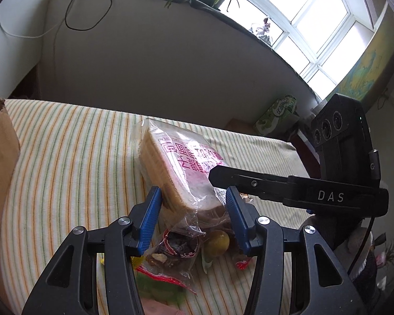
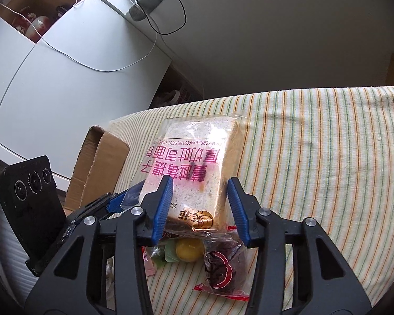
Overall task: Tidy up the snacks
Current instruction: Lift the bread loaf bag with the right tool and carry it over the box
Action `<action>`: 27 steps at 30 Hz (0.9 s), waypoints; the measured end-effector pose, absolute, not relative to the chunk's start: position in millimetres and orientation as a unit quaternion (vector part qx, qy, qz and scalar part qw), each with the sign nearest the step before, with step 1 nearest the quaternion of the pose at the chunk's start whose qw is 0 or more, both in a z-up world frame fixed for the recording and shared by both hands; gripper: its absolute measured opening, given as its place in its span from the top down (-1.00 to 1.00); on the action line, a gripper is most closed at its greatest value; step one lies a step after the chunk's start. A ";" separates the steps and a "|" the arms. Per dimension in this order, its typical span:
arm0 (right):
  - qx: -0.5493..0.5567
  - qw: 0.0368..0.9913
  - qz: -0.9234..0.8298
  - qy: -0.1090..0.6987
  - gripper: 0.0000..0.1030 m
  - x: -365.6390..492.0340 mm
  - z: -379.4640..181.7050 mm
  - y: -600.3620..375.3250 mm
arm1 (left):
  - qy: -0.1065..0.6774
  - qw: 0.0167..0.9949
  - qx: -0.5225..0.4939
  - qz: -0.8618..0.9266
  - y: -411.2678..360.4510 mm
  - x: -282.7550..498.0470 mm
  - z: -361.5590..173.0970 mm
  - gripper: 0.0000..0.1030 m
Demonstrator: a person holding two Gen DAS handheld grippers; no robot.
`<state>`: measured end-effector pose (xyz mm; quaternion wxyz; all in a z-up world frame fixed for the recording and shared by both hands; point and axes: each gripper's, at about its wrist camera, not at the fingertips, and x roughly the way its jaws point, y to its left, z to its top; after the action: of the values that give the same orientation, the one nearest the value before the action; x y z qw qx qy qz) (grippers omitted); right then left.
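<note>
Both claws, left claw (image 1: pixel 194 218) and right claw (image 2: pixel 199 207), straddle the near end of the bread bag (image 2: pixel 197 162), pads apart; its long axis runs away from them.

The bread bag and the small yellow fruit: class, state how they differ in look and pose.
The bread bag is large, slab-shaped and printed pink, while the yellow fruit is small, round and plain. The bread bag leans tilted on the pile; the fruit sits low beneath its near end. Both rest over the striped cloth.
</note>
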<state>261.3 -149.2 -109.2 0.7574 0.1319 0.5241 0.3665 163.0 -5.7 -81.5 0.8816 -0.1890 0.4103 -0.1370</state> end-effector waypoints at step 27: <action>0.059 0.778 0.415 0.467 0.13 197.9 -21.2 -70.3 | 0.315 0.924 -0.189 -0.107 56.5 93.6 -28.3 0.08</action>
<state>197.9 -70.3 -21.2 0.7784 0.0591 0.4670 0.4154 93.6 56.5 -28.3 0.9239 -0.1889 0.3150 -0.1075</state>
